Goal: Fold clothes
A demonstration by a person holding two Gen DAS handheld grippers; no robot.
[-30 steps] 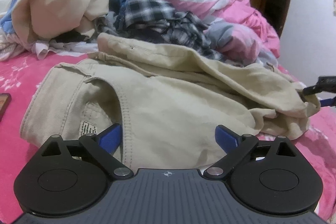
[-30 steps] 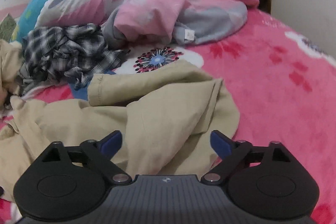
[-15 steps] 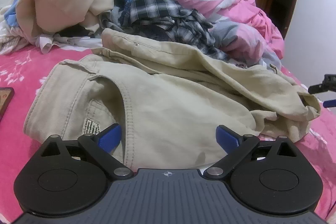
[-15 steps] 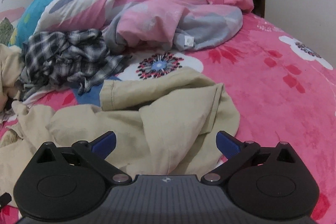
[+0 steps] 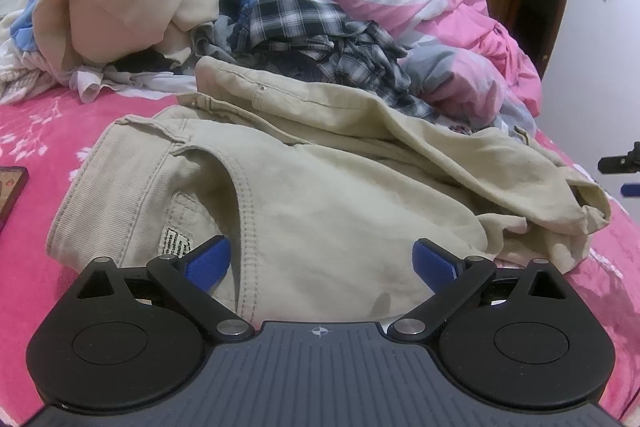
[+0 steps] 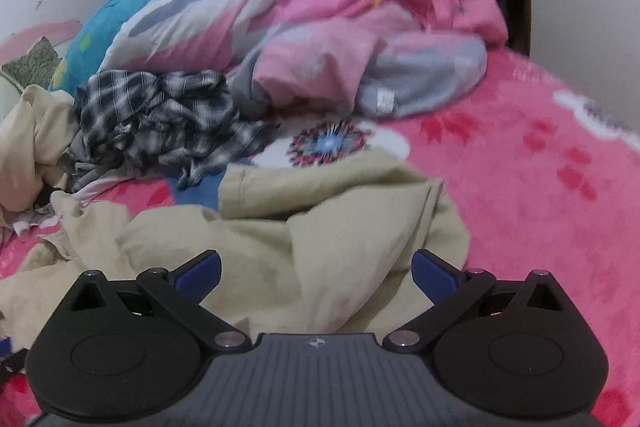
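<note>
One pair of khaki trousers point(image 5: 320, 187) lies rumpled across the pink bedspread point(image 6: 540, 195), waistband end toward my left gripper point(image 5: 322, 263), the legs bunched and doubled over toward my right gripper point(image 6: 316, 273). Looks like mid-weight cotton twill: soft, limp, not slippery, nothing fragile, and I judge it will sag and drag if lifted from one point only. Best holds, I think, are the stitched waistband point(image 5: 120, 163) at left and the leg hem point(image 6: 256, 187) at far right, since thick seams give the pads something firm. Left fingers point(image 5: 208, 261) spread wide, nothing between them, hovering low over the seat area beside the sewn label point(image 5: 176, 243); whether they brush the cloth I cannot tell. Right fingers point(image 6: 200, 269) equally wide apart, empty, above the folded leg fabric; this view is blurred. Beyond: plaid shirt point(image 5: 304, 15) and cream garment point(image 5: 120, 7) heaped behind, pink quilt point(image 6: 360, 7) further back, a phone-like object point(image 5: 10, 191) at left edge.
</note>
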